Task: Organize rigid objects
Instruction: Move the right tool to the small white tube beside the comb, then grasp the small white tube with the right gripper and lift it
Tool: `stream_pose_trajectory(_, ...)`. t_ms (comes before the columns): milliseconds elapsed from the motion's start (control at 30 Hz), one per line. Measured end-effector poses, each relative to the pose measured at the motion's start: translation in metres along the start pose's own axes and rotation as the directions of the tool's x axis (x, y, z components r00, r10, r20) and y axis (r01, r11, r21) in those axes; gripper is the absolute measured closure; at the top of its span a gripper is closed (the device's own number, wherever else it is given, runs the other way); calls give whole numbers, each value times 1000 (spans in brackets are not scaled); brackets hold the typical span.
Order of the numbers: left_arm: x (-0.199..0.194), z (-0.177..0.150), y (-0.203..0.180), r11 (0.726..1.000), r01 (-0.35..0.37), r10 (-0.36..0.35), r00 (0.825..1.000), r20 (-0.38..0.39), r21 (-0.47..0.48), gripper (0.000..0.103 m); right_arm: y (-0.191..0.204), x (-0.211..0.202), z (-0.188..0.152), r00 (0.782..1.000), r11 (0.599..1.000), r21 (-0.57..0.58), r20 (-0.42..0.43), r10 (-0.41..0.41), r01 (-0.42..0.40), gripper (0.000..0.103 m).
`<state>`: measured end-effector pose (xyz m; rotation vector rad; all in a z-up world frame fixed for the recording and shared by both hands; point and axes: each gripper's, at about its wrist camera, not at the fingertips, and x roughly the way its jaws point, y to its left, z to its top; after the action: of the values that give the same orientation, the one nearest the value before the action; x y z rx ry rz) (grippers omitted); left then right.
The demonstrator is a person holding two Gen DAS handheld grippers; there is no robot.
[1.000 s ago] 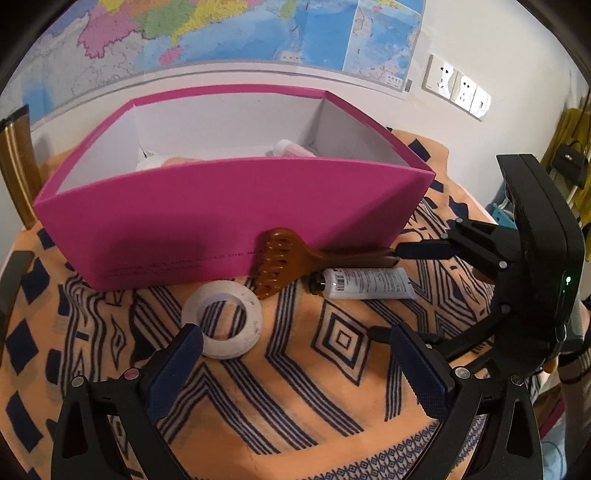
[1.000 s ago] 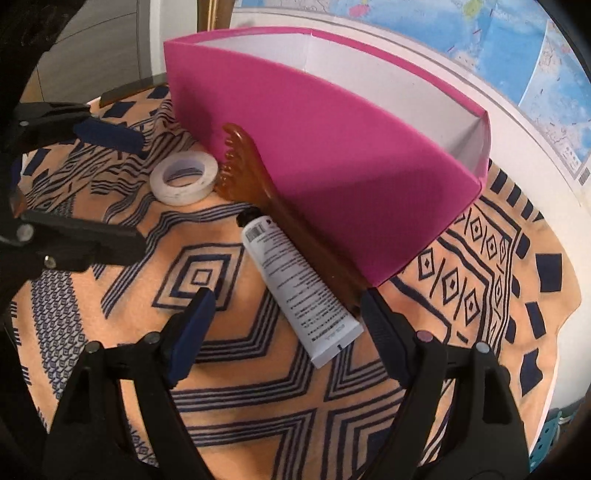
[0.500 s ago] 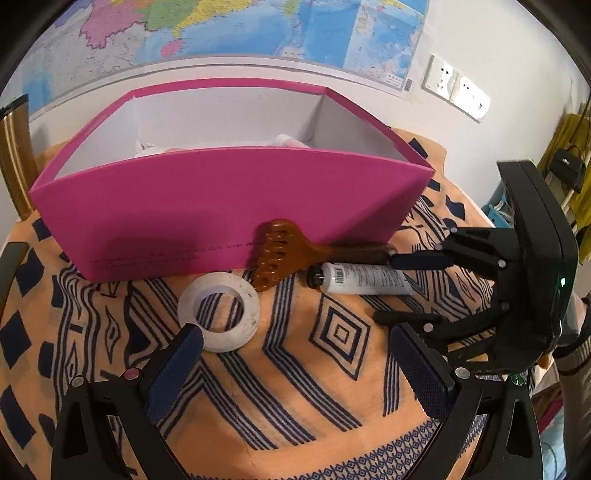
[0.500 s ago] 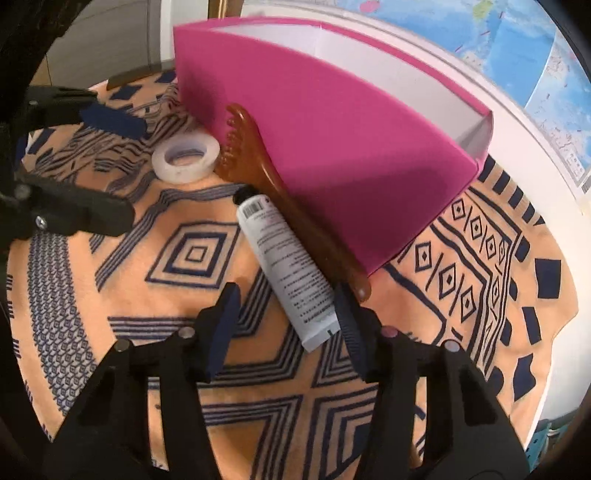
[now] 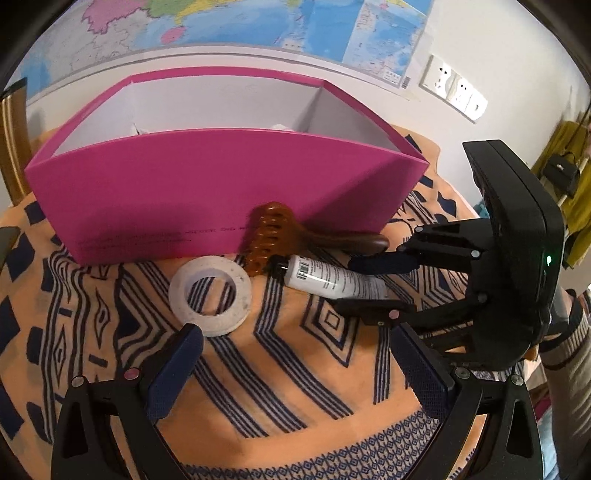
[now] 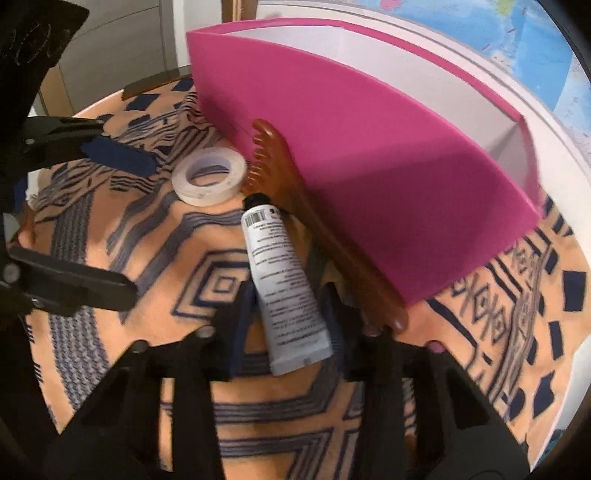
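A white tube with a black cap (image 6: 280, 273) lies on the patterned cloth in front of a pink box (image 6: 369, 170). My right gripper (image 6: 290, 317) has closed its fingers on the tube's flat end; it also shows in the left wrist view (image 5: 373, 284) around the tube (image 5: 328, 278). A brown comb (image 5: 280, 236) leans against the box wall beside the tube. A white tape roll (image 5: 209, 295) lies left of them. My left gripper (image 5: 299, 373) is open and empty, held above the cloth short of the tape roll.
The pink box (image 5: 207, 192) holds some pale items, mostly hidden by its wall. A map (image 5: 236, 22) and wall sockets (image 5: 454, 92) are behind it. A wooden chair back (image 5: 13, 140) stands at far left.
My right gripper moved forward over the tube's end and its fingers closed in on it. The left gripper drifted slightly toward the tape roll and stayed open.
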<state>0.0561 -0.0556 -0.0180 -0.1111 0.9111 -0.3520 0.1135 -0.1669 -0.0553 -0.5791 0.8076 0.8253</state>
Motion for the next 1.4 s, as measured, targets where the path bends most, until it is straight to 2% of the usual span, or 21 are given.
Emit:
stream_pose_trajectory(200,-3,-3,9,1000,18,-18,1000,-6,-18,0,11,1,3,1000,999,-33,-12,22,-22,69)
stream_pose_trajectory(433,6,3,8,999,37,-37,999,-33,-10,0,21,2,4,999,998,-40,-16,45,-46,70)
stream_pose_trajectory(567,9,5,0,997,80,-80,996,-45,1,0,35,-3,-3,998,996,-56,-4,70,-70,70)
stream_pose_trajectory(733,17,1,7,985,156,-161,984,-77,-70,0,49,-10,-12,997,995,-75,15,74,-73,70)
stream_pose_trajectory(833,18,-4,10,980,175,-182,980,-75,-94,2,57,-12,-14,997,994,-89,28,66,-63,70)
stream_pose_trajectory(867,17,-6,12,977,187,-194,979,-67,-103,4,59,-12,-13,997,993,-94,34,68,-65,70)
stream_pose_trajectory(900,18,-6,15,970,210,-218,974,-64,-122,14,61,-12,-13,997,993,-97,37,67,-64,70)
stream_pose_trajectory(933,20,-6,17,964,225,-237,969,-72,-139,19,63,-11,-12,997,993,-102,38,68,-64,70)
stream_pose_trajectory(1000,19,-8,17,971,204,-214,974,-72,-128,36,65,-12,-11,996,992,-105,46,71,-66,70)
stream_pose_trajectory(1133,18,-9,20,967,207,-219,973,-69,-150,38,65,-11,-9,996,993,-97,60,68,-62,70)
stream_pose_trajectory(1333,15,-8,24,966,200,-210,977,-46,-167,47,72,-17,-10,995,992,-114,81,62,-52,70)
stream_pose_trajectory(1400,9,-8,25,972,178,-185,982,-29,-152,58,73,-21,-8,994,992,-119,95,57,-45,70)
